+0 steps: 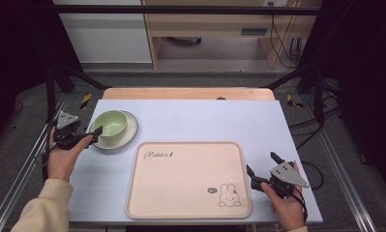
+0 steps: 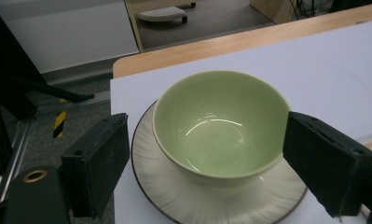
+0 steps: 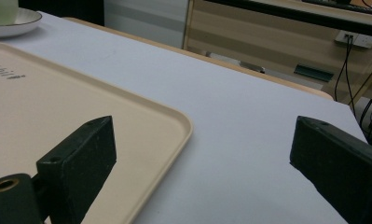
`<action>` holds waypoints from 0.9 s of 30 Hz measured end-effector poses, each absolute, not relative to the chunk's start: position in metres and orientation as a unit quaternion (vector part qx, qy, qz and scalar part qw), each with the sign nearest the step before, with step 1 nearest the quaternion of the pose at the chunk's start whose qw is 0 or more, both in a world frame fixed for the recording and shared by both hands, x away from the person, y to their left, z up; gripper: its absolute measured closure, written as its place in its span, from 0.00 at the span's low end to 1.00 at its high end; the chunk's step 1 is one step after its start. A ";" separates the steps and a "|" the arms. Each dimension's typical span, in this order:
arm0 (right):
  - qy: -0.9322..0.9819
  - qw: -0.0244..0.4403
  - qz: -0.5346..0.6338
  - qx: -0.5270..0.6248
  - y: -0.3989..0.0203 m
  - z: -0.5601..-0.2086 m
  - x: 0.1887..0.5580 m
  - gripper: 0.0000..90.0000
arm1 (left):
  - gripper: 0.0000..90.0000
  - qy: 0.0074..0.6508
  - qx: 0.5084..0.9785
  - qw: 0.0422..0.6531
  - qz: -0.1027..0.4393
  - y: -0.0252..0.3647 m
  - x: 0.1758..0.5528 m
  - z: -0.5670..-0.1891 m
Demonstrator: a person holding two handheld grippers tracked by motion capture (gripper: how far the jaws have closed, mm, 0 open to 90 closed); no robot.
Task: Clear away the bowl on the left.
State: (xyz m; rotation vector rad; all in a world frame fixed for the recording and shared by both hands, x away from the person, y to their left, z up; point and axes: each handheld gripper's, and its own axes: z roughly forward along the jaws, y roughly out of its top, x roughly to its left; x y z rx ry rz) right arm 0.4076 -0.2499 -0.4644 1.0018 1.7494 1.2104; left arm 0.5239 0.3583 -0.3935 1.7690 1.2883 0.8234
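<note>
Two tools work a white tabletop (image 1: 190, 121): the left tool (image 1: 95, 134), jaws spread wide and gripping nothing, lines up on a green bowl (image 1: 110, 123) that sits on a saucer (image 1: 128, 130) at the far left, beside a beige tray (image 1: 188, 179). The right tool (image 1: 260, 170) waits open and empty at the tray's right edge. The reach for the bowl looks under way; next, the jaws would need to straddle its rim and close.

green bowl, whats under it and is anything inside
The bowl stands on a white plate. Inside it is empty, just glaze and reflections. The plate's middle is covered by the bowl.
</note>
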 end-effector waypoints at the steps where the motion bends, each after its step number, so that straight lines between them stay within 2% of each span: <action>1: 0.687 0.384 0.475 0.394 -0.250 -0.465 0.408 0.08 | 0.18 0.516 0.691 0.392 0.320 0.359 0.528 -0.396; 3: 0.689 0.383 0.473 0.394 -0.249 -0.465 0.408 0.08 | 0.24 0.534 0.680 0.402 0.303 0.359 0.535 -0.401; 7: 0.690 0.381 0.472 0.396 -0.250 -0.466 0.409 0.08 | 0.30 0.559 0.675 0.378 0.298 0.354 0.553 -0.415; 11: 0.691 0.380 0.471 0.396 -0.249 -0.466 0.410 0.08 | 0.34 0.568 0.678 0.347 0.311 0.348 0.562 -0.422; 16: 0.694 0.378 0.469 0.394 -0.248 -0.467 0.410 0.08 | 0.40 0.588 0.668 0.335 0.311 0.347 0.567 -0.426; 18: 0.695 0.378 0.469 0.393 -0.248 -0.467 0.410 0.08 | 0.41 0.604 0.658 0.338 0.297 0.348 0.568 -0.428; 19: 0.695 0.376 0.469 0.394 -0.248 -0.468 0.410 0.08 | 0.49 0.607 0.657 0.335 0.296 0.348 0.569 -0.428; 25: 0.696 0.373 0.469 0.396 -0.249 -0.469 0.411 0.07 | 0.51 0.643 0.644 0.316 0.269 0.352 0.577 -0.437; 27: 0.696 0.371 0.469 0.398 -0.249 -0.469 0.411 0.07 | 0.56 0.651 0.642 0.318 0.252 0.349 0.580 -0.440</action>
